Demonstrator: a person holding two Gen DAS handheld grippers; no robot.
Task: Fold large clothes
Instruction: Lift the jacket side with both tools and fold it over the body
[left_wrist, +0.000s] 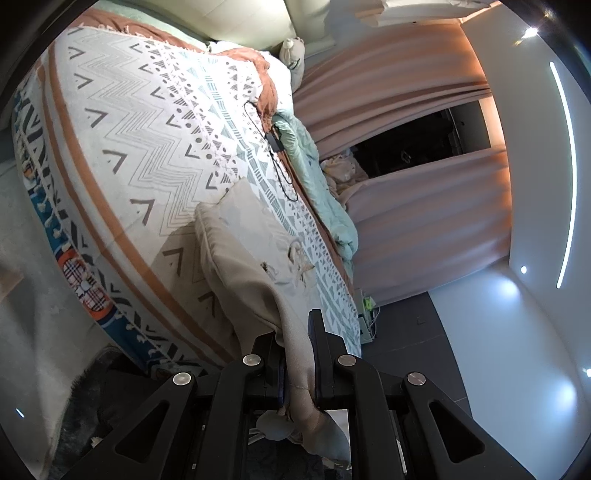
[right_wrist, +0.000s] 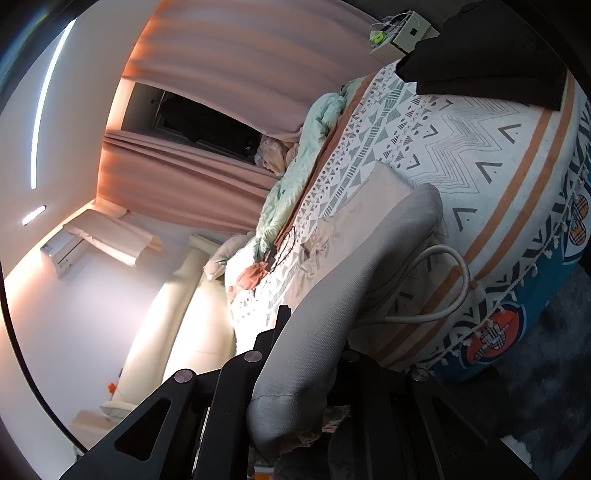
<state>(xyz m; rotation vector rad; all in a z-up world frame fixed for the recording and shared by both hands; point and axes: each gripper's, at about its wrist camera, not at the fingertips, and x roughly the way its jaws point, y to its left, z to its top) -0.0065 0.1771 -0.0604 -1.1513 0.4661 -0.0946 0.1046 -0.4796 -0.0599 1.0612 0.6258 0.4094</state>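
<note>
Bedroom scene: a wide bed under a patterned blanket (left_wrist: 140, 147) with zigzags and triangles fills both wrist views, with pink curtains (left_wrist: 406, 110) and a dark window beyond it.

From the left wrist view, the left gripper (left_wrist: 297, 354) has its jaws clamped together on a gathered edge of a beige garment (left_wrist: 251, 266). From the jaws the cloth runs forward and away onto the blanket, where its far part lies flat. A small tail of fabric hangs behind the jaws, towards the camera. A black cable (left_wrist: 280, 162) lies on the blanket well ahead of the jaws, beside a mint-green quilt (left_wrist: 317, 177) bunched along the bed's far edge.

From the right wrist view, the right gripper (right_wrist: 310, 343) is likewise closed on a thick fold of the same garment, which bulges out between and over the jaws, hiding one finger. A pale drawstring (right_wrist: 443, 288) loops out to the right of the jaws. A black folded cloth (right_wrist: 491, 70) rests far ahead near the bed's corner.

Holding two edges at once probably keeps the garment spread and taut, so the near portion can be carried over the part resting on the bed for a fold.
</note>
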